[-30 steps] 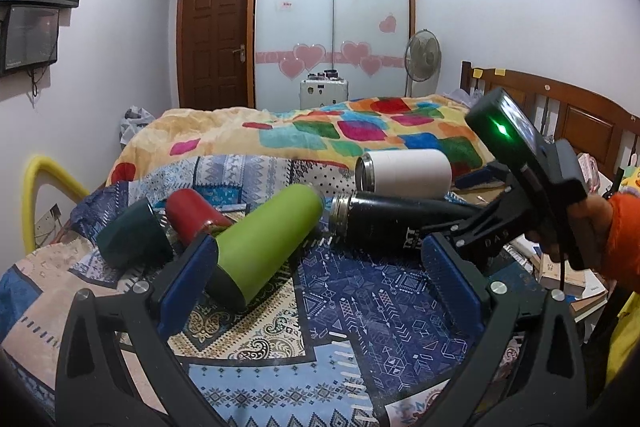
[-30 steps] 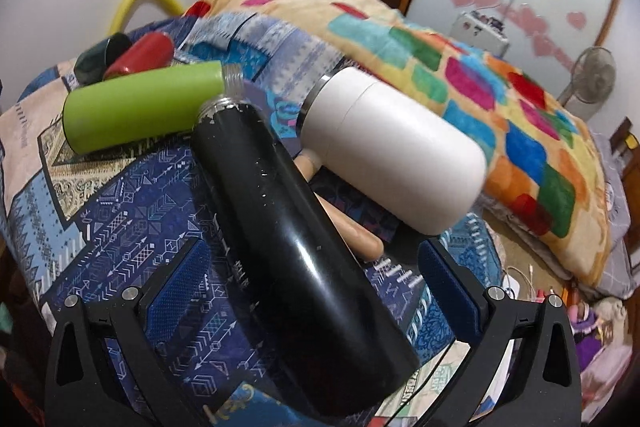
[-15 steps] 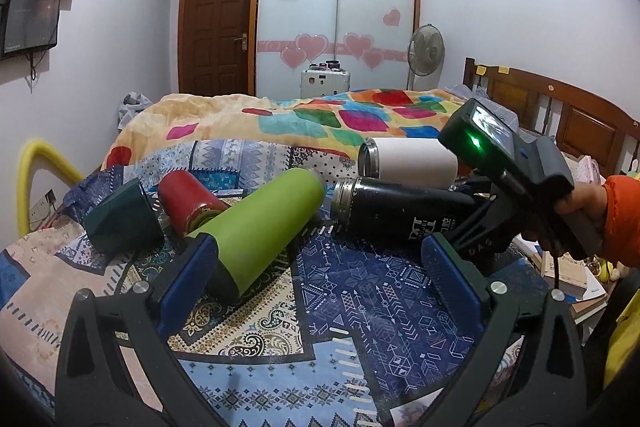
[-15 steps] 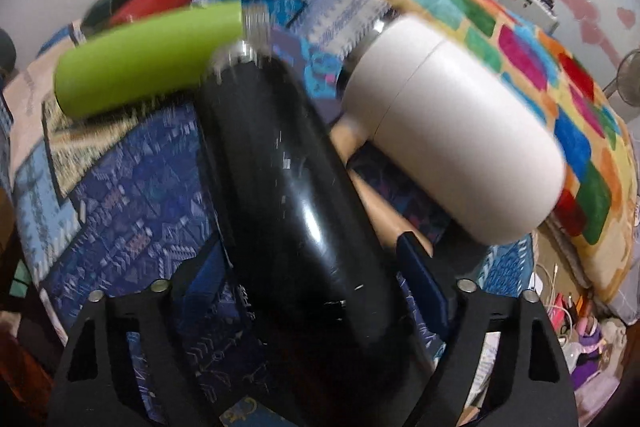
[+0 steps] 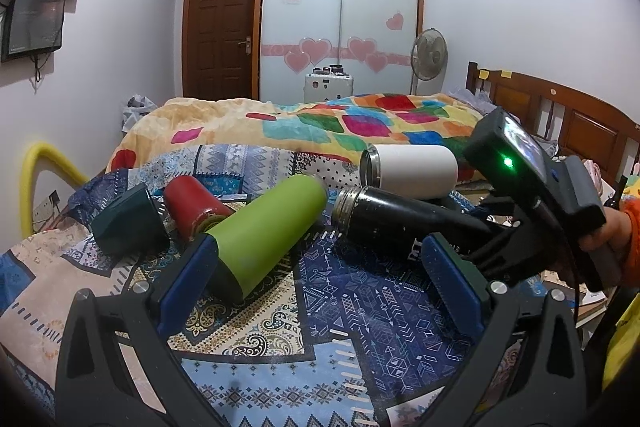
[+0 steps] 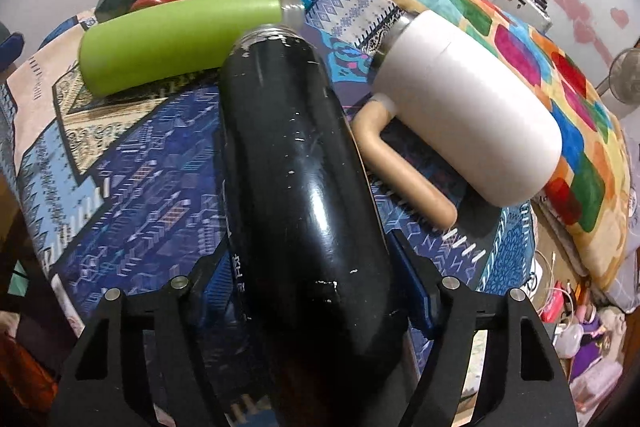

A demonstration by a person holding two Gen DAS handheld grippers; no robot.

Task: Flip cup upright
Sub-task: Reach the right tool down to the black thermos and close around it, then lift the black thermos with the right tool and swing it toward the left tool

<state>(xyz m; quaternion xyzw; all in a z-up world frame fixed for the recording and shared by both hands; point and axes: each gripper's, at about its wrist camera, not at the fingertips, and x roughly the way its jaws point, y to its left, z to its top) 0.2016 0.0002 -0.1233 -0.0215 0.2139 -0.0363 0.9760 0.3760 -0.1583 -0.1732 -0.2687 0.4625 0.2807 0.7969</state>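
Your right gripper (image 6: pixel 316 291) is clamped on the base end of the black bottle (image 6: pixel 296 163), which lies on its side, mouth toward 12 o'clock. Your left gripper (image 5: pixel 320 267) hangs wide open, holding nothing

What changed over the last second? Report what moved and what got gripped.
The right gripper moved forward along the black bottle and its jaws closed from wide open onto the bottle's base end. The bottle still lies on its side on the blanket. The left gripper stayed open and holds nothing; the green bottle, white mug, red cup and dark green cup have not moved.
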